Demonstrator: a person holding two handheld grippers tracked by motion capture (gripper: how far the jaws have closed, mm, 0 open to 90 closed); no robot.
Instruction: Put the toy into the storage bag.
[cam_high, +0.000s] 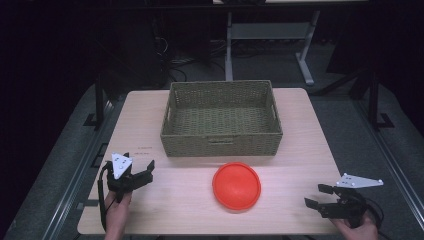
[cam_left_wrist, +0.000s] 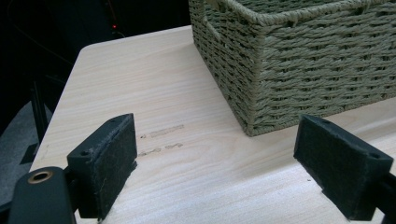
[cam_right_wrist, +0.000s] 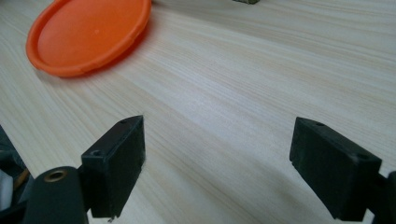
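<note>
An orange round plate (cam_high: 236, 185) lies flat on the wooden table (cam_high: 300, 165), in front of a woven green-grey basket (cam_high: 221, 119) that looks empty. My left gripper (cam_high: 140, 171) rests at the table's front left, open, with nothing between its jaws; in its own view (cam_left_wrist: 215, 163) the basket's near corner (cam_left_wrist: 254, 93) stands just ahead. My right gripper (cam_high: 318, 195) sits at the front right, open and empty, pointing left toward the plate. In the right gripper view (cam_right_wrist: 217, 163) the plate (cam_right_wrist: 88, 35) lies ahead at the upper left.
The basket stands at the middle back of the table, with bare wood on both sides. A faint printed mark (cam_left_wrist: 163, 133) is on the tabletop near the left gripper. Beyond the table are dark floor and a desk frame (cam_high: 270, 35).
</note>
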